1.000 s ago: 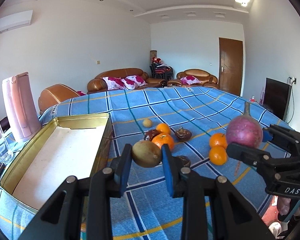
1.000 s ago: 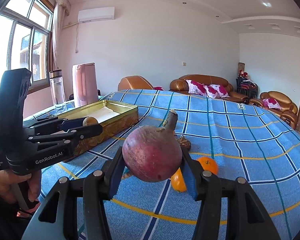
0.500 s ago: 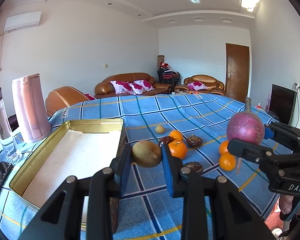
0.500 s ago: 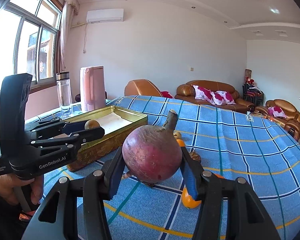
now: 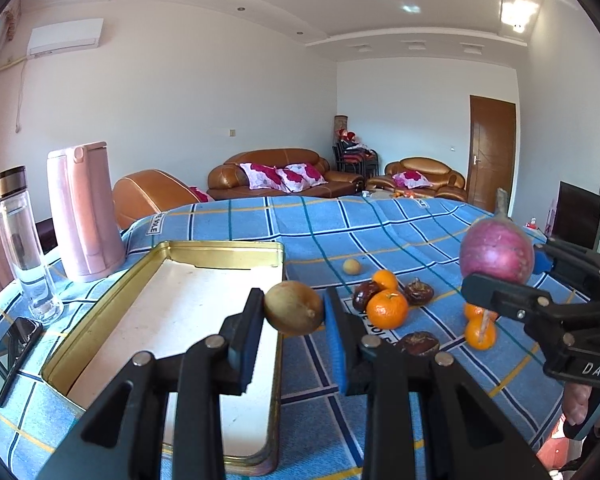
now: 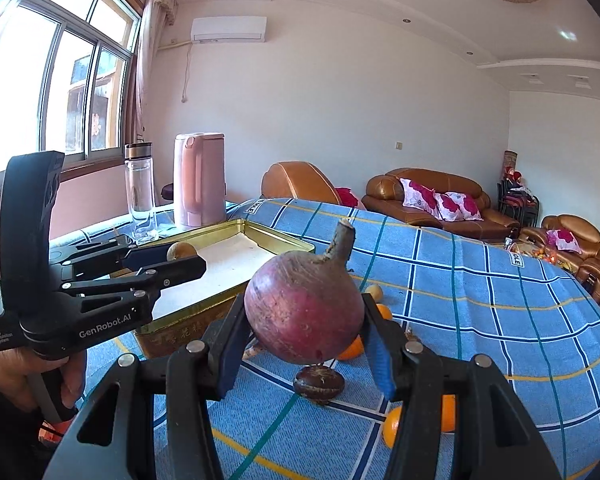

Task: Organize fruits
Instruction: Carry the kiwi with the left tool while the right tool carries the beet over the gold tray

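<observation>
Both hands carry fruit toward the gold tin.

The left gripper (image 5: 294,314) has its fingers clenched on a small greenish-brown fruit (image 5: 293,307), held over the near right edge of the open tin (image 5: 100,308); the right gripper (image 6: 304,330) grasps a large purple-red round fruit (image 6: 304,306) by its widest part, stalk up, above the loose oranges (image 5: 387,309) and dark brown fruits (image 5: 418,292) on the blue checked tabletop (image 5: 380,232). The big one looks heavy, firm and smooth, so it may slip or roll unless taken across its middle. The small one looks light and firm-skinned; a gentle squeeze at its belly should do.
</observation>
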Action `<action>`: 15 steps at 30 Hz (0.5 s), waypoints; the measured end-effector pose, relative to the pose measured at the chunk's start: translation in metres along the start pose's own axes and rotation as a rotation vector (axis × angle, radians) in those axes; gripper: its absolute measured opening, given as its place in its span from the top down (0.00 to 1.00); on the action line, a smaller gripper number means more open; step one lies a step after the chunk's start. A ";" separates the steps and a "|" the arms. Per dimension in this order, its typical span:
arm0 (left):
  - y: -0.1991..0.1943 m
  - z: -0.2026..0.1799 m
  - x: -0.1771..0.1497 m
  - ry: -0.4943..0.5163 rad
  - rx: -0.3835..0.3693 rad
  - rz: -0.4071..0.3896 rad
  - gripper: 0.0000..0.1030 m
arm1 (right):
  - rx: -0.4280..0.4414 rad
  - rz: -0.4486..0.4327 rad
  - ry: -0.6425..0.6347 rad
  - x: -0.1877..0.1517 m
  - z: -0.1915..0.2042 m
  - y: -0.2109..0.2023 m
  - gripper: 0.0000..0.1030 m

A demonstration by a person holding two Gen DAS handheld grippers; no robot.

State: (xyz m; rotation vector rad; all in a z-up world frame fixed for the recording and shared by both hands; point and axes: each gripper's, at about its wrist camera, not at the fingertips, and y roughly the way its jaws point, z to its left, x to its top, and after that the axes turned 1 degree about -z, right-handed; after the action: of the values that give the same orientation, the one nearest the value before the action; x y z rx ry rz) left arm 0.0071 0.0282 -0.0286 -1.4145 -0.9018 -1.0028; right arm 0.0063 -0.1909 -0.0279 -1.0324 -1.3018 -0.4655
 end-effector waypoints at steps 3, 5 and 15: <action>0.000 0.006 0.000 -0.010 0.013 0.000 0.70 | 0.010 0.003 -0.006 0.004 0.003 0.006 0.47; 0.000 0.010 0.000 -0.017 0.021 0.001 0.70 | 0.020 0.006 -0.010 0.005 0.006 0.010 0.47; 0.004 0.029 -0.002 -0.038 0.056 0.013 0.70 | 0.045 0.021 -0.035 0.012 0.018 0.027 0.47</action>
State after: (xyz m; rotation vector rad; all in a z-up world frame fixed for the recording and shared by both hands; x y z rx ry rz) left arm 0.0121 0.0567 -0.0319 -1.3942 -0.9409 -0.9370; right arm 0.0202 -0.1593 -0.0273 -1.0197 -1.3251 -0.4019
